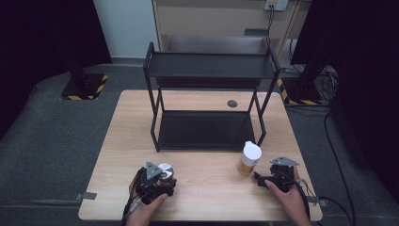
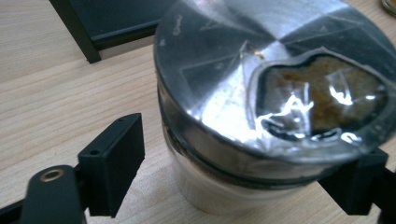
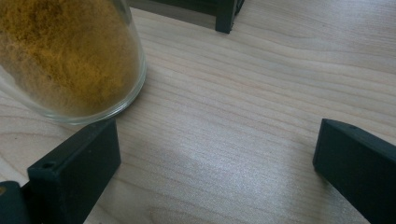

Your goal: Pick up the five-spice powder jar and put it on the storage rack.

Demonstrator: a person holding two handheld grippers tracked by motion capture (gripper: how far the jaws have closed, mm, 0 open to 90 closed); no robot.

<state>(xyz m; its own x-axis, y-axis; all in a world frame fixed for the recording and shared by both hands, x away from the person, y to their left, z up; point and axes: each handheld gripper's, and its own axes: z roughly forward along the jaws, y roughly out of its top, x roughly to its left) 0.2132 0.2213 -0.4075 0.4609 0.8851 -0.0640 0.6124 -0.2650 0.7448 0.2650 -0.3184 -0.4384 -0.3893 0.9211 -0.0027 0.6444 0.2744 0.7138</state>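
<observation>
So the left gripper [image 1: 159,182] is sitting at the near left of the wooden table [image 1: 202,197], and there's a small round tin [image 1: 165,171] with a shiny metal lid right at its jaws. In the left gripper view the tin [image 2: 261,116] is huge and sits between the two black jaws, which are spread wide. The one jaw has a clear gap to the tin's side; the other is tucked under the lid's rim, so I can't tell if it's touching. The lid has a see-through window with something brownish inside, and some glare on it.

Over on the near right, the right gripper [image 1: 270,178] is held by a hand [image 1: 291,200], with its jaws pointing left at a spice jar [image 1: 249,159], a white cap on top and yellow-orange powder inside. In the right gripper view its jaws are wide apart with bare wood between them, and the jar [image 3: 70,60] stands just off the tip of one jaw, not between them.

Further back in the middle of the table stands a black two-tier metal rack [image 1: 207,101], both shelves bare.
</observation>
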